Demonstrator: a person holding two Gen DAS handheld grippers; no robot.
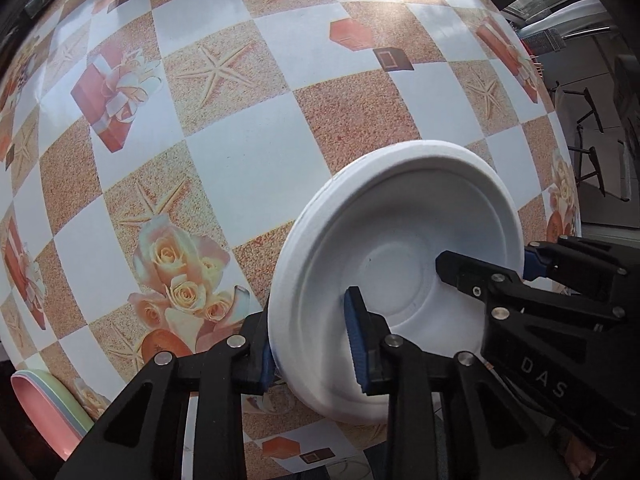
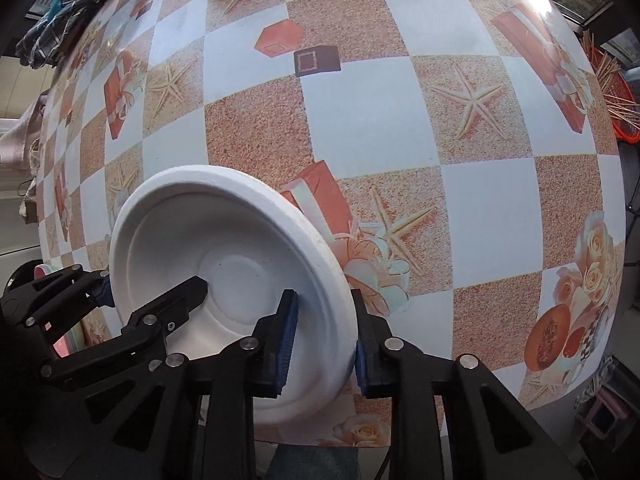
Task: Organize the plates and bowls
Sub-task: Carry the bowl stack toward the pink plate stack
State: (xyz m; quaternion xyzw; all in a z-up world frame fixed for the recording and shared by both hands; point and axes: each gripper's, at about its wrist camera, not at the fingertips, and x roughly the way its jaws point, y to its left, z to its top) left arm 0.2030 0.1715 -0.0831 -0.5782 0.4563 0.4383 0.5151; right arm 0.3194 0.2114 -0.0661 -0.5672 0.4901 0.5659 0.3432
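Observation:
A white shallow bowl is held up on edge above the table, its hollow side facing both cameras. My left gripper is shut on the bowl's left rim. My right gripper is shut on the opposite rim of the same bowl. Each gripper also shows in the other view: the right one at the bowl's right rim, the left one at its left rim. A stack of pink, blue and green plates lies at the table's near left edge.
The table has a checkered cloth printed with starfish, roses and gift boxes. A chair stands beyond the right edge. An orange basket of sticks is at the far right. Crumpled clothes lie at the far left.

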